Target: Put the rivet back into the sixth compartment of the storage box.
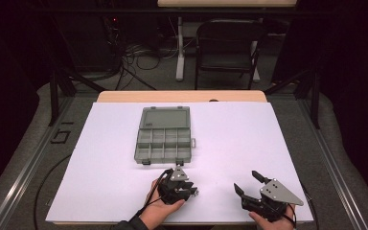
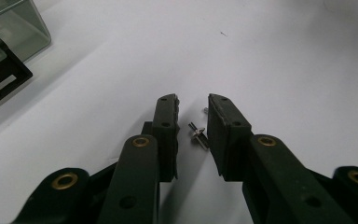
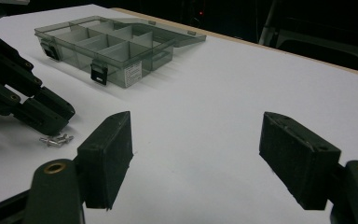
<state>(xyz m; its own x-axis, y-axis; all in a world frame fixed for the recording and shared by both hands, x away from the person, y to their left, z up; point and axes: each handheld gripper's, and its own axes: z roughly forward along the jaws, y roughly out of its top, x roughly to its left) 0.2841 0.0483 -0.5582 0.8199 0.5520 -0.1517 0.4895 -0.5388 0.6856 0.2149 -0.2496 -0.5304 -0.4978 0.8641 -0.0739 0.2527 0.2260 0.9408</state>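
Left tool (image 2: 192,122), jaws narrowly apart around a small metal screw (image 2: 197,134), seemingly not gripping; right tool (image 3: 196,161) wide open, empty.

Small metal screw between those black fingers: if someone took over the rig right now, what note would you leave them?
Left gripper: fingers lowered around the small silver metal screw on the white table sheet; a gap shows on both sides, so not gripped yet.
Right gripper: wide open, nothing between its fingers, resting near the table's front edge.
Grey clear plastic compartment box: lid open, mid-table, compartments look empty.
Done: box opened.
Left: probably close on the screw, lift it and drop it into a compartment.
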